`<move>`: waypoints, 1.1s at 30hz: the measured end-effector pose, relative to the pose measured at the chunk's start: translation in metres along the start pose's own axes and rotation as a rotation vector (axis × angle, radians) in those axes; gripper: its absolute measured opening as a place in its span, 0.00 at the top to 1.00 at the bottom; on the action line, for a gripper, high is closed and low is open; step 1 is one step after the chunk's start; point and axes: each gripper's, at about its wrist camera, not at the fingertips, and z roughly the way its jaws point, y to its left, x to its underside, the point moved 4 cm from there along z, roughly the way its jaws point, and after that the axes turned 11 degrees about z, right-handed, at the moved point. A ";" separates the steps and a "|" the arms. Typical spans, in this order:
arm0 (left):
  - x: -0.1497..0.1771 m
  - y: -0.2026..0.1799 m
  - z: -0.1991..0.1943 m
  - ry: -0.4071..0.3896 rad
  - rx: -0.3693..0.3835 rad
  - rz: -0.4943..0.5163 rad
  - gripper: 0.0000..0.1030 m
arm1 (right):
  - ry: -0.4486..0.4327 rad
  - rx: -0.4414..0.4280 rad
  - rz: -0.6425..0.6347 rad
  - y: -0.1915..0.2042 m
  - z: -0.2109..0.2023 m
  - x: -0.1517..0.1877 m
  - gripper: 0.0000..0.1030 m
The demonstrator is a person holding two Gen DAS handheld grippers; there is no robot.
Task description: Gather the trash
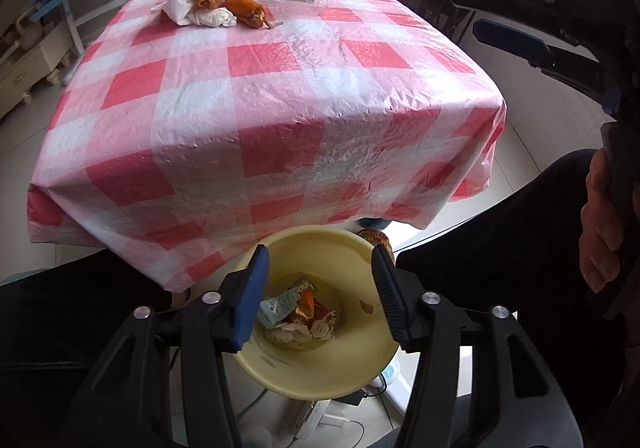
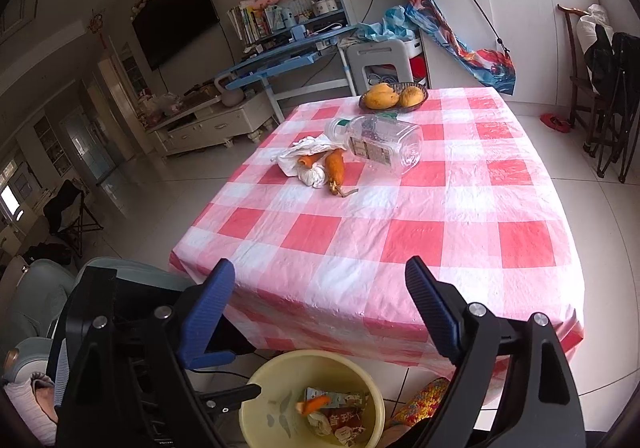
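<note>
Trash lies in the bottom of the yellow bin, which stands on the floor below the near edge of the bench: crumpled wrappers and an orange peel. More trash, tissues and orange peels, sits far up the bench from the bin, touching a clear bottle lying on its side.

Only the right wrist view shows the fruit basket at the bench's far edge, beyond the bottle.

The left tool hangs over the bin, jaws released with nothing between them. The right tool is spread wide and empty, above the bin and the bench's near edge.

Between the bin and the far trash the checked cloth is bare.
</note>
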 end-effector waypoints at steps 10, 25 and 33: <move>-0.016 0.068 -0.071 -0.290 -0.302 -0.222 0.16 | -0.130 0.138 -0.107 0.012 -0.008 -0.003 0.13; -0.015 0.087 -0.075 -0.330 -0.404 -0.280 0.12 | -0.168 0.294 -0.196 0.013 -0.001 0.004 0.09; -0.015 0.090 -0.073 -0.333 -0.405 -0.296 0.12 | -0.161 0.316 -0.209 0.012 0.000 0.007 0.09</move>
